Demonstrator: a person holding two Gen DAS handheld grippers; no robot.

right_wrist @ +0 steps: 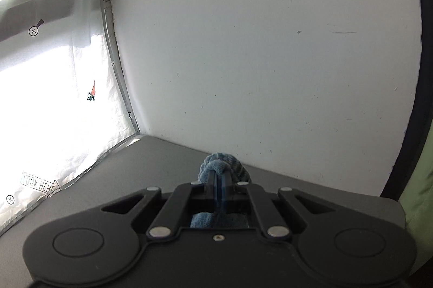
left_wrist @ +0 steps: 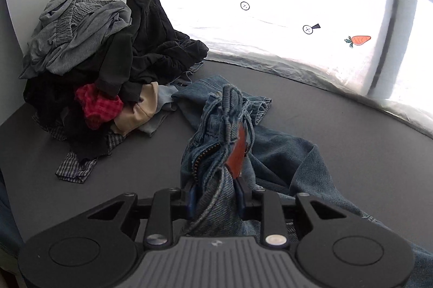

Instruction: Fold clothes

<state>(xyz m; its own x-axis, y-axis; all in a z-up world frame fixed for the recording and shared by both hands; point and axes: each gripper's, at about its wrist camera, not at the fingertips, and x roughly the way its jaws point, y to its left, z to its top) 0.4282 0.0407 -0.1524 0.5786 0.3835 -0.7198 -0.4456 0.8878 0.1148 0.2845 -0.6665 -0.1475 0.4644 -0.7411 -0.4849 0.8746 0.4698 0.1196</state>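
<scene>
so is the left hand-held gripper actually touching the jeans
Touching. The left wrist view shows the left hand-held gripper shut on the jeans, denim bunched near the zipper pinched between both fingers.

We see strong backlight through the printed white sheet [left_wrist: 270, 17], blown out in both views. Table [left_wrist: 135, 152] stays dim and flat; fisheye bends edges, corners vignette dark, slight softness.

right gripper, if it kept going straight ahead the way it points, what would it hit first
Likely the white wall past the table edge; the right gripper, shut on blue denim, has nothing else ahead, though depth is unclear.
</scene>
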